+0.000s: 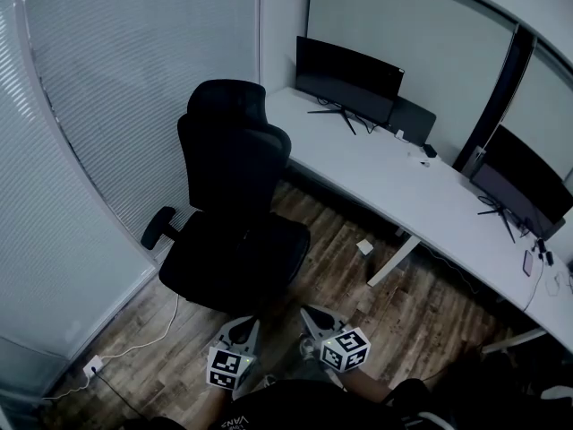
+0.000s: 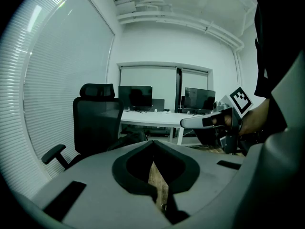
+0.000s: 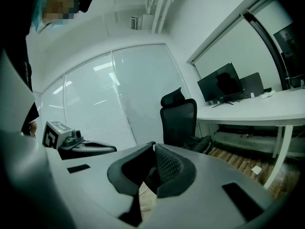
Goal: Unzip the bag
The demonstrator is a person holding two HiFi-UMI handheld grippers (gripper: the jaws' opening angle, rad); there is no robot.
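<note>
A black office chair (image 1: 235,206) stands on the wood floor ahead of me. A dark bundle (image 2: 127,138) lies on its seat; whether it is the bag I cannot tell. It shows again as a dark bundle (image 3: 206,142) in the right gripper view. My left gripper (image 1: 247,324) and right gripper (image 1: 312,313) hang side by side low in the head view, short of the chair and touching nothing. The left gripper (image 2: 152,142) has its jaws together with nothing between them. So does the right gripper (image 3: 153,147).
A long white desk (image 1: 394,173) curves along the far wall with a monitor (image 1: 347,81) and a second monitor (image 1: 521,184) on it. Blinds (image 1: 134,70) cover the glass wall at left. A white cable and plug (image 1: 94,363) lie on the floor.
</note>
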